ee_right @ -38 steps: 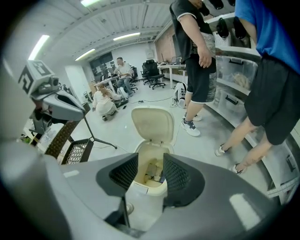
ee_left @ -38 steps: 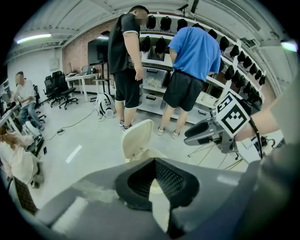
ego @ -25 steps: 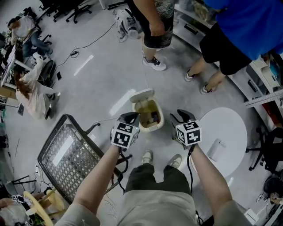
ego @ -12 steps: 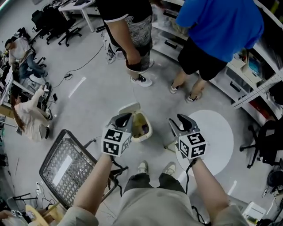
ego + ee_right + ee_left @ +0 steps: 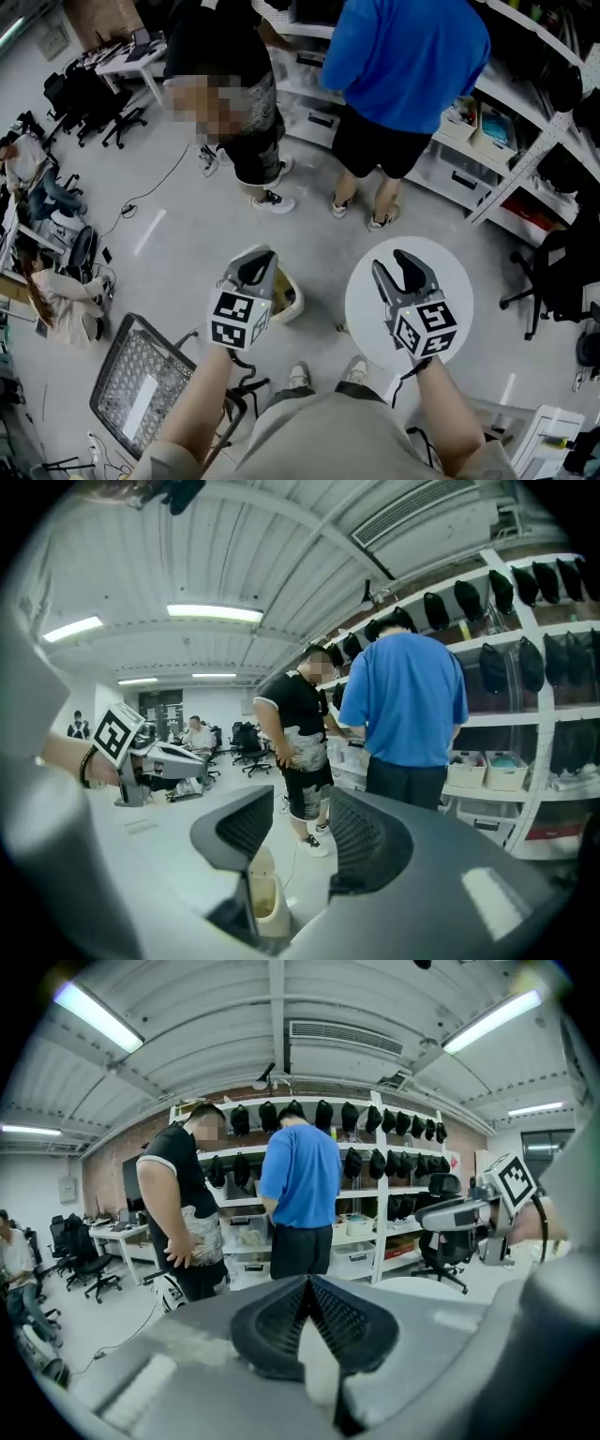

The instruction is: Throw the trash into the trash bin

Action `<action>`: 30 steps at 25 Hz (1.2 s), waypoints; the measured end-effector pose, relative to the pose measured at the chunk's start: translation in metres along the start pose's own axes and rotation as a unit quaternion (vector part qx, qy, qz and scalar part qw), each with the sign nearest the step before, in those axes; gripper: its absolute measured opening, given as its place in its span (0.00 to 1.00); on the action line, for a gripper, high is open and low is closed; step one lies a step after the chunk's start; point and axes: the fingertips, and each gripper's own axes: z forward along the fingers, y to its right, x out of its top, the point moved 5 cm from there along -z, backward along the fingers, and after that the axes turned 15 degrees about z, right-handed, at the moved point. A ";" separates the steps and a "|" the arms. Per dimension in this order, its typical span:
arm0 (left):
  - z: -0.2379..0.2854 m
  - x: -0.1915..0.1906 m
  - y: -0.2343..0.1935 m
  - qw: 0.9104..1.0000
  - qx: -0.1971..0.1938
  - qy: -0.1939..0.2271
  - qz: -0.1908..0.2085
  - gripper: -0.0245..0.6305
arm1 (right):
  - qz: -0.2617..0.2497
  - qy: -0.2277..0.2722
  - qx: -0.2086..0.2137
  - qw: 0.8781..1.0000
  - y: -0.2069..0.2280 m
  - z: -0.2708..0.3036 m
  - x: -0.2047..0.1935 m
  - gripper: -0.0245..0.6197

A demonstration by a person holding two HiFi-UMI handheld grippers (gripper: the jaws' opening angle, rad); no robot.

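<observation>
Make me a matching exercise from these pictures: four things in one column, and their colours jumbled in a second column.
Things:
1 trash bin
2 round table
3 shirt of the bystander facing the shelves
4 office chairs

Colours:
A blue
B black
C beige
D white

Pairs: 1-C; 2-D; 3-A; 4-B

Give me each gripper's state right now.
Left gripper: closed, nothing held.
Right gripper: open, just widened, nothing between its jaws.
</observation>
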 end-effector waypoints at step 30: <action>0.163 0.023 0.179 0.966 -0.234 -0.032 0.108 0.04 | 0.149 -0.127 -0.237 0.952 0.166 -0.057 -0.167 0.55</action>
